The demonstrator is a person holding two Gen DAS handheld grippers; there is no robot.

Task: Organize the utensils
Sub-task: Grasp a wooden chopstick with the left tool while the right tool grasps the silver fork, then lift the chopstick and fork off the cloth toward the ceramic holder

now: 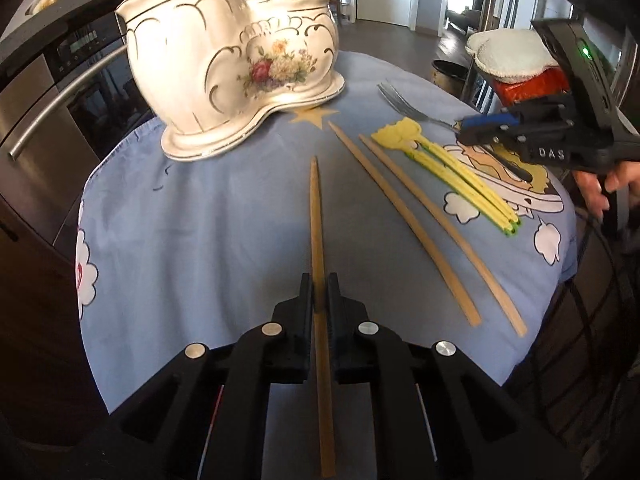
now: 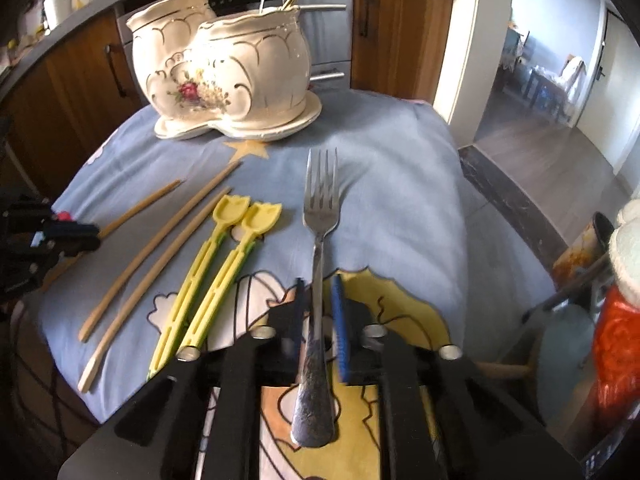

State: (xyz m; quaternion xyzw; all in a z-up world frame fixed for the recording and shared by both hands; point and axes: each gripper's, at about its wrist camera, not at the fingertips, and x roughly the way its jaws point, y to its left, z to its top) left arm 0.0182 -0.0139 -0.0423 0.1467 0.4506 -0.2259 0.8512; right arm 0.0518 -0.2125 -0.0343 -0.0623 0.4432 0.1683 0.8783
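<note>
Left wrist view first: your left gripper (image 1: 319,296) is clamped tight on a single wooden chopstick (image 1: 318,240), which runs straight out between the fingers toward the white flowered holder (image 1: 236,64) at the far end of the blue cartoon cloth (image 1: 200,220). To the right of it two more chopsticks (image 1: 420,228) lie side by side on the cloth, then a pair of yellow plastic picks (image 1: 452,164) just beside those. Further right you can see the fork (image 1: 412,108), its handle end going into your right gripper (image 1: 486,128), and your hand (image 1: 604,188) on the grip below it.

Right wrist view: the fork (image 2: 318,248) sits between the fingers, tines pointing at the holder (image 2: 224,68). The left pad looks to be touching the handle, but there's a small gap at the blue pad, so I can't tell if it's really pinched. The yellow picks (image 2: 216,268) and the two loose chopsticks (image 2: 152,252) lie to the left on the cloth (image 2: 400,200), and your left gripper (image 2: 86,236) is at the far left edge with its chopstick (image 2: 140,208) poking out.
</note>
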